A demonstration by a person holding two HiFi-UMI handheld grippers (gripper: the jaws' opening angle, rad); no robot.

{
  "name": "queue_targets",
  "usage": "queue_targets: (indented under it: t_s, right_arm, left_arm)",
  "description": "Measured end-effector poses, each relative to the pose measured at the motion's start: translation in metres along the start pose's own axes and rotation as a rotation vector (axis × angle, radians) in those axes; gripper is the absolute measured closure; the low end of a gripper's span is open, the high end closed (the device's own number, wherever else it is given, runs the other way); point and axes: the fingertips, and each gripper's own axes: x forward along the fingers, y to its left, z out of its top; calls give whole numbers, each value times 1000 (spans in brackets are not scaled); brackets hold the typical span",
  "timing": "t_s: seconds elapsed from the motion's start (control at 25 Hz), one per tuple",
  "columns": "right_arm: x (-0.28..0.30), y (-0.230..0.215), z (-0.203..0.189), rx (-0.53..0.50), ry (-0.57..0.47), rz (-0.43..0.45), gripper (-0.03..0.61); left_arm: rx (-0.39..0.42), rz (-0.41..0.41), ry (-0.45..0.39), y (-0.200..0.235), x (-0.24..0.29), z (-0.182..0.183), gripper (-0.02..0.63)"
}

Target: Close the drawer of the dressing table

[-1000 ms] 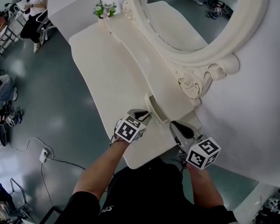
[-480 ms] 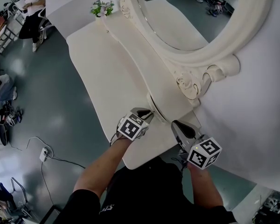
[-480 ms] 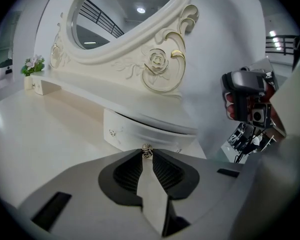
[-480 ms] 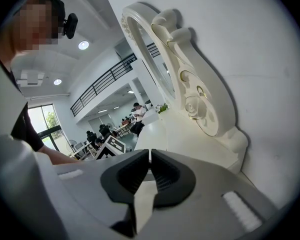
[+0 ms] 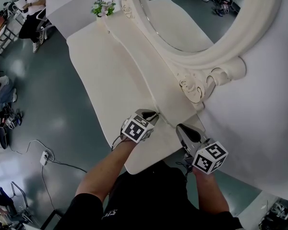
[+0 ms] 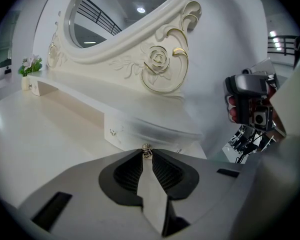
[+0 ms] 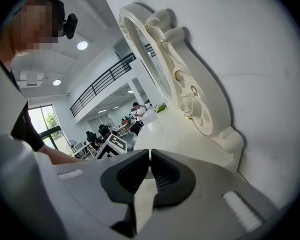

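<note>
The left gripper points down at the small drawer of the cream dressing table. The drawer sits in the low shelf under the big round mirror, at the end of the table near the person. It looks pushed in, with its front about even with the shelf. A tiny metal knob sticks out of the drawer front. The knob is right between the tips of the left gripper. The jaws have just been closing, and they pinch the knob.

The right gripper hangs just beside the left one, over the near corner of the table. Its jaws are squeezed together with nothing in them.

A gold-edged rose is carved at the bottom of the mirror frame. A little pot of flowers stands at the far end of the table.
</note>
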Motion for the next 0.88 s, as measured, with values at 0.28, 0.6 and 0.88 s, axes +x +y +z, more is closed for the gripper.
queue_targets:
  t_s: [0.28,0.6,0.88]
  right_arm:
    - [-4,-9,2,6,-9,-10,552]
    - [-9,-13,3,8,-19,-24,552]
    - [-14,2,6,-16,-38,-34,552]
  left_arm:
    - [-7,-6,-3,0,7,6,554]
    - [-19,-10,-3,1,12,6,544]
    - [85,31,-34,-3,-3,14,525]
